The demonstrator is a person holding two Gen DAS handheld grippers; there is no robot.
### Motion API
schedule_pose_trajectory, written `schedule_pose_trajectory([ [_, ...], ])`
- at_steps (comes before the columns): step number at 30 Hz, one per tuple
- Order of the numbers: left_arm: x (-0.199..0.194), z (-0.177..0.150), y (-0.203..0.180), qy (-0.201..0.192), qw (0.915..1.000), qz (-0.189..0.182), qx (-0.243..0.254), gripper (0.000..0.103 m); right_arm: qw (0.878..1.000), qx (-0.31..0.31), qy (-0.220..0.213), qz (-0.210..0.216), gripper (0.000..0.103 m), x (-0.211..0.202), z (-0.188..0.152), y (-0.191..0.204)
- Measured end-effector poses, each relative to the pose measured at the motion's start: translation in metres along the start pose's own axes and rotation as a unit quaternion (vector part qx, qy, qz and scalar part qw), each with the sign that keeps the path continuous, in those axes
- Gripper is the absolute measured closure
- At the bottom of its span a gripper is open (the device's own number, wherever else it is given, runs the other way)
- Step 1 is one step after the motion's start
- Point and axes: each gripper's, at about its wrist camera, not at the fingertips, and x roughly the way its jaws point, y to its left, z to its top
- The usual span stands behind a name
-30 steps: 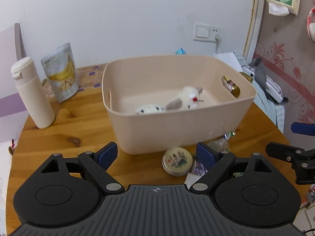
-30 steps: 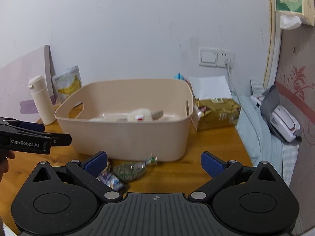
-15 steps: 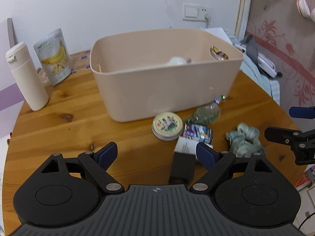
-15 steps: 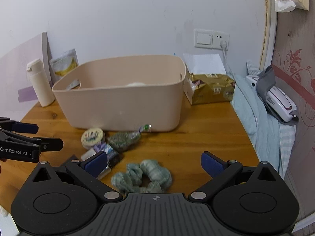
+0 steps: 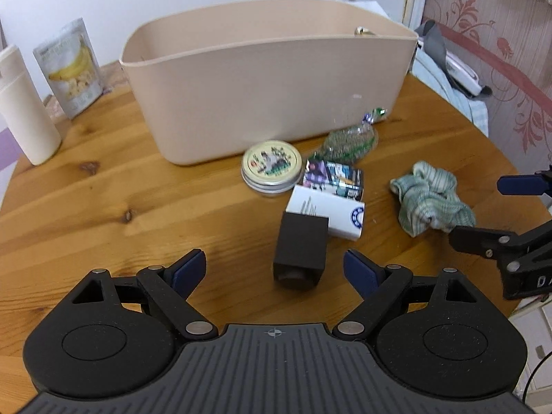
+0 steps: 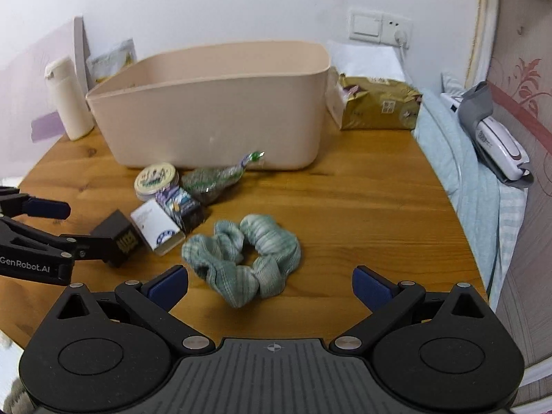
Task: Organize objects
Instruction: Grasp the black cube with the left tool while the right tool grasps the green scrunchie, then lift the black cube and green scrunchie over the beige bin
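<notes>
The dark box (image 5: 301, 249) lies on the tabletop (image 5: 103, 200) straight ahead of the left tongs (image 5: 275, 266), framed between the spread blue pads, with the white carton (image 5: 329, 211) touching its far side. The risk, as I judge it, is that a closing pad catches the carton too, or tips the box over. The green scrunchie (image 6: 241, 253) sits just ahead of the right tongs (image 6: 270, 282); soft and bunched, it could slip from a shallow pinch. Both tongs are wide apart, released, holding and touching nothing. The beige bin (image 5: 269, 79) stands beyond the clutter.
</notes>
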Motion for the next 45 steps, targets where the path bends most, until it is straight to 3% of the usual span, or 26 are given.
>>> schedule_pose_trajectory([
  [6, 0.014, -0.002, 0.0, 0.013, 0.9998, -0.013, -0.005, 0.015, 0.999, -0.037, 0.008, -0.008, 0.0, 0.016, -0.004, 0.011],
  [19, 0.033, 0.004, -0.002, 0.001, 1.0, -0.004, 0.002, 0.015, 0.999, -0.029, 0.014, -0.002, 0.0, 0.045, -0.005, 0.01],
  [23, 0.032, 0.005, -0.001, -0.014, 0.9999, -0.004, 0.002, 0.027, 1.0, -0.025, 0.006, -0.004, 0.0, 0.048, -0.003, 0.008],
  [25, 0.032, 0.006, 0.0, -0.019, 0.9998, -0.004, 0.002, 0.035, 1.0, -0.02, -0.001, -0.008, 0.004, 0.049, -0.002, 0.008],
  [32, 0.029, 0.004, 0.003, -0.037, 0.9993, -0.006, 0.007, 0.06, 1.0, -0.007, -0.015, -0.018, 0.036, 0.051, 0.004, 0.003],
  [34, 0.028, 0.004, 0.004, -0.038, 0.9992, -0.007, 0.006, 0.071, 1.0, -0.006, -0.017, -0.017, 0.044, 0.05, 0.005, 0.003],
  [37, 0.027, 0.003, 0.008, -0.039, 0.9992, 0.002, -0.005, 0.071, 1.0, -0.01, -0.018, -0.015, 0.058, 0.05, 0.006, 0.005],
  [39, 0.026, 0.002, 0.012, -0.039, 0.9991, 0.004, -0.013, 0.071, 0.999, -0.018, -0.02, -0.017, 0.073, 0.048, 0.006, 0.008],
  [42, 0.022, 0.0, 0.017, -0.039, 0.999, 0.003, -0.021, 0.071, 0.999, -0.03, -0.026, -0.023, 0.082, 0.045, 0.006, 0.012],
  [45, 0.015, -0.001, 0.02, -0.046, 0.9986, 0.004, -0.026, 0.071, 0.999, -0.031, -0.028, -0.018, 0.084, 0.04, 0.005, 0.012],
])
